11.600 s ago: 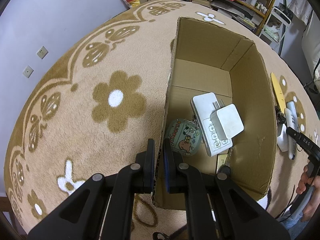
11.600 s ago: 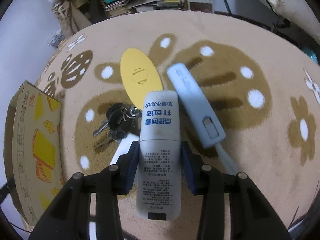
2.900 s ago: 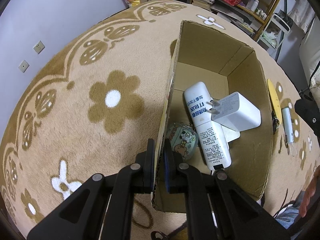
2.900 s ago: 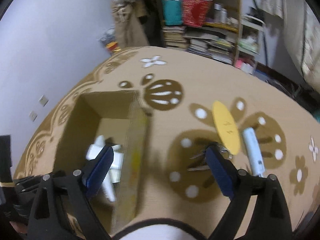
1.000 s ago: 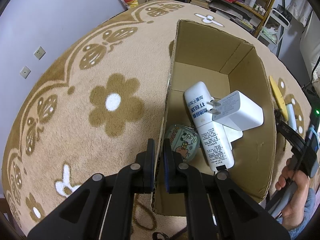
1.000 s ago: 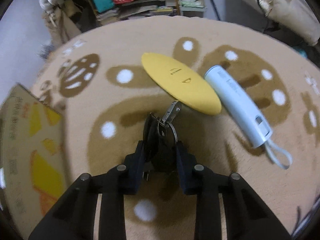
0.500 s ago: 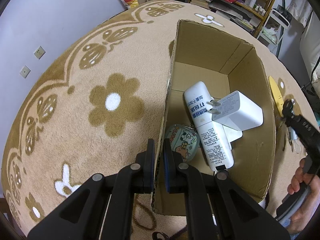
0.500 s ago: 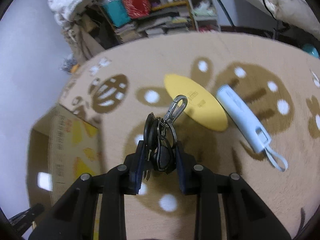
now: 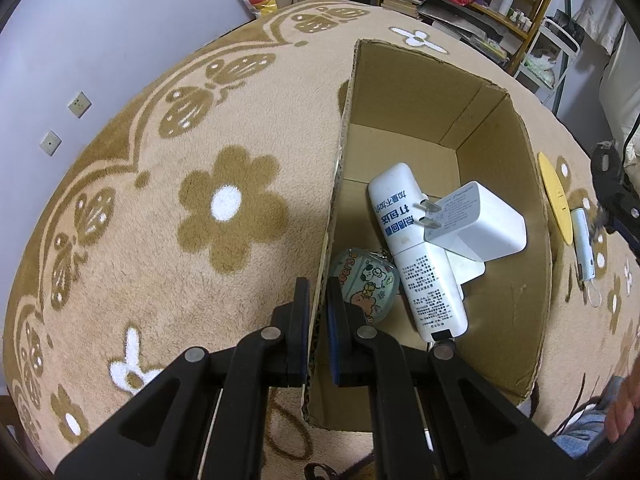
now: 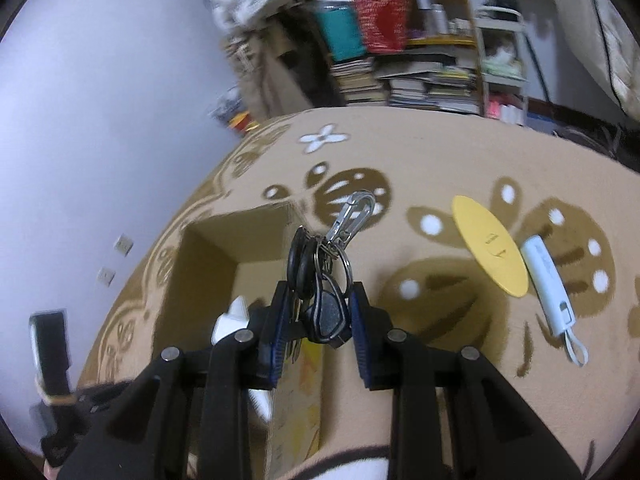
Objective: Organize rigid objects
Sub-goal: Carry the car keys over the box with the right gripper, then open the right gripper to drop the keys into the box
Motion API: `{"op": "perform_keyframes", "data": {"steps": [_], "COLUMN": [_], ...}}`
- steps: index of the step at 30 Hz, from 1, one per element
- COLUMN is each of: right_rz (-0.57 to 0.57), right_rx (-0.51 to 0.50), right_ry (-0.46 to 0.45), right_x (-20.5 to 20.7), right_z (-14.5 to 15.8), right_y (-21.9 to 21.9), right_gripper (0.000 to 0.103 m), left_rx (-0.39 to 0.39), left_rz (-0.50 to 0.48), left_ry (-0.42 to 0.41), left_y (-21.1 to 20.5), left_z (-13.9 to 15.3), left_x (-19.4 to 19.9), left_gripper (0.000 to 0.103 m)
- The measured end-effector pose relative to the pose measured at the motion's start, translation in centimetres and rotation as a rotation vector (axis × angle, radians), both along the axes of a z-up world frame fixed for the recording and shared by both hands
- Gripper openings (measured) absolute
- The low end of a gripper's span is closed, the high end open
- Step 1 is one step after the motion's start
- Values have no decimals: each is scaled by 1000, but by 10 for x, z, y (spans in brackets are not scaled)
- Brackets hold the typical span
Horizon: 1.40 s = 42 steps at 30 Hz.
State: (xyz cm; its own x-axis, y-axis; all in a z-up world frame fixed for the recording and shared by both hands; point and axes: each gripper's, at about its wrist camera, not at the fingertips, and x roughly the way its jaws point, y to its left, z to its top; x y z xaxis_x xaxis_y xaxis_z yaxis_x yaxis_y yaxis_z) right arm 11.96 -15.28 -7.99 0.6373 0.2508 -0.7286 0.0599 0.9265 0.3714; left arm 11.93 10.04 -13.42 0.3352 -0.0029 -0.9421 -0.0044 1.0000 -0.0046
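Left wrist view, left to right: floral rug, then left gripper pinched shut on the near left wall of the open box, one finger outside, one inside. Within the box: cartoon pouch just beside the inner finger, white tube lying lengthwise, white charger resting across the tube with prongs toward the left. Beyond the right wall, on the rug: yellow oval, pale blue stick just beside it. Far right edge: right gripper, dark and partly cut off.

Right wrist view, left to right: the left gripper's body low at the edge, the box seen from above with a white corner inside, then right gripper at a narrow gap, clamped on keys, carabiner sticking up and forward. Keys lifted off the rug, over the box's right wall. Further right: yellow oval and blue stick touching, flat on the rug. Shelves of books behind, blurred.
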Motion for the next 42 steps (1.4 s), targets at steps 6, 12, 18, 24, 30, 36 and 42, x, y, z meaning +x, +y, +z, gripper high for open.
{"op": "perform_keyframes", "data": {"steps": [6, 12, 18, 24, 30, 36, 42], "right_rz": [95, 164, 187, 202, 210, 205, 213], "right_rx": [40, 63, 83, 75, 66, 79, 78], "right_ry": [-4, 22, 51, 53, 67, 79, 57], "right_x": [-9, -11, -6, -2, 0, 2, -1], "right_z": [4, -6, -23, -30, -36, -35, -27], "right_y": [20, 41, 50, 57, 61, 57, 56], "right_gripper": [31, 31, 31, 31, 32, 35, 53], "left_rx": [5, 6, 6, 11, 6, 5, 5], "left_rz": [-1, -1, -1, -3, -3, -4, -2], "left_ry": [-1, -1, -1, -1, 0, 0, -1], "left_y": [-1, -1, -2, -1, -1, -1, -1], "left_z": [0, 0, 0, -1, 0, -1, 0], "left_x": [0, 0, 0, 0, 0, 0, -1], "left_gripper": [7, 8, 8, 8, 8, 8, 8]}}
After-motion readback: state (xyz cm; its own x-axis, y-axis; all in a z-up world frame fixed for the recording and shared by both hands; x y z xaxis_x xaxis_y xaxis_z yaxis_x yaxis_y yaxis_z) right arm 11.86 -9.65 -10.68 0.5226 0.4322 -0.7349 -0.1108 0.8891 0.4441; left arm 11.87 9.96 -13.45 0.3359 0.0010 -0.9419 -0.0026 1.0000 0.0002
